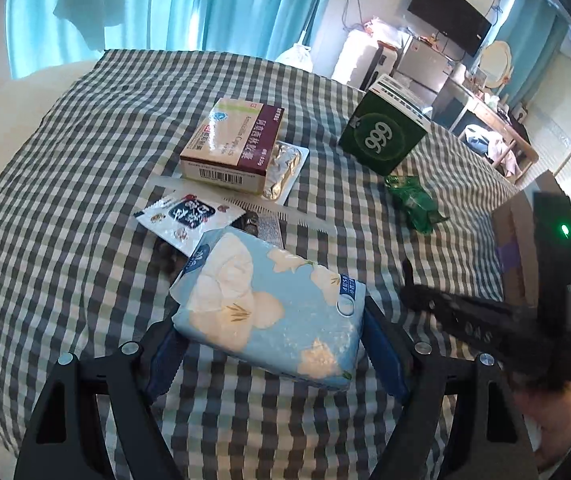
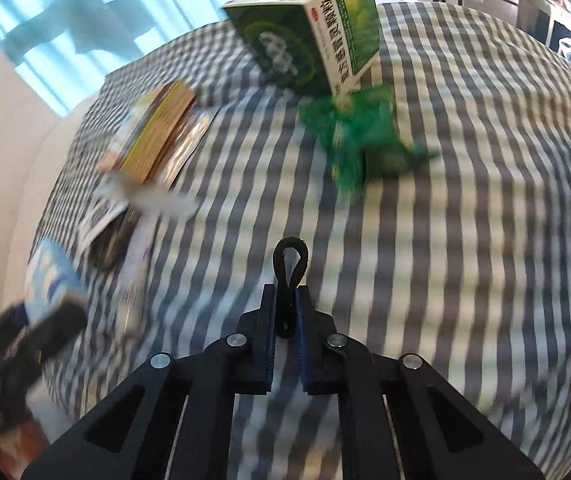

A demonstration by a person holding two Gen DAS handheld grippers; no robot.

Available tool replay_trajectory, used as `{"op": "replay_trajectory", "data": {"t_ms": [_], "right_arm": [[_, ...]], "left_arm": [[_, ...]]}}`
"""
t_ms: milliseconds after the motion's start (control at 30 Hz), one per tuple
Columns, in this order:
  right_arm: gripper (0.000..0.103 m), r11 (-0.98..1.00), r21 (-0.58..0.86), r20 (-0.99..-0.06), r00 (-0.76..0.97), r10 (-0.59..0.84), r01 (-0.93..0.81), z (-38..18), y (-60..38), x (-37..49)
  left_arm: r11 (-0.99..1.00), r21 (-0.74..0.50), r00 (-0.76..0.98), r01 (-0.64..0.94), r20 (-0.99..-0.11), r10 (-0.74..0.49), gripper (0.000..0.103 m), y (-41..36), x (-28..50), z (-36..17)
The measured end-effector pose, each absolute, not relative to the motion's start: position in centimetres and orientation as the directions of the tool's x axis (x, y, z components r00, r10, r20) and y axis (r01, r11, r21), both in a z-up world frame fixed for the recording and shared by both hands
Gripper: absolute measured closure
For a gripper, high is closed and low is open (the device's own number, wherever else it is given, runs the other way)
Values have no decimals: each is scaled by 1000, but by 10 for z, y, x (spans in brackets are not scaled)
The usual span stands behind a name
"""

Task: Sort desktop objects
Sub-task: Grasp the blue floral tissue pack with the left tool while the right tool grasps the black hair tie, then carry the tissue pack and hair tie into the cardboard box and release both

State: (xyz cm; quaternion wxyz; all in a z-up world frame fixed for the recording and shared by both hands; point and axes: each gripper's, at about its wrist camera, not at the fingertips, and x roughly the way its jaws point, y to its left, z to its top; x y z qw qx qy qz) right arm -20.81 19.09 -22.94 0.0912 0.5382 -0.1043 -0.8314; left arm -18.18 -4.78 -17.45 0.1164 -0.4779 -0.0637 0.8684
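Two close, downward-tilted wrist views, both over the checked tablecloth (image 1: pixel 85 128) and green box (image 2: pixel 305 32).

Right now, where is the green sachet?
In the left wrist view the green sachet lies right of centre on the checked cloth, just in front of the green 999 box.

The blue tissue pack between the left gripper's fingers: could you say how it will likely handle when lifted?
The tissue pack looks soft: its plastic wrap dents at the corners, so it probably squashes under the left gripper. Likely light. The glossy film may slip.
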Motion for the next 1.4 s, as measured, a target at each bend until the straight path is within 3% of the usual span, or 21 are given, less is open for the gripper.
{"op": "replay_trajectory", "data": {"t_ms": [367,933,1400], "right_arm": [[94,-955,289,-858,-426,-287,61,-189,205,-117],[94,-942,332,-716,-637,-286,49,-63,237,-54],[94,-958,285,-647,-746,-158,-45,-7,317,-23]], "left_arm": [[-966,-198,-488,-169,-834,257,21,-31,-137,-159],[-939,-144,-617,-313,-720,317,21,24,-82,-44],[-875,-159,-621,-458,-647,442,21,121,-74,9]]}}
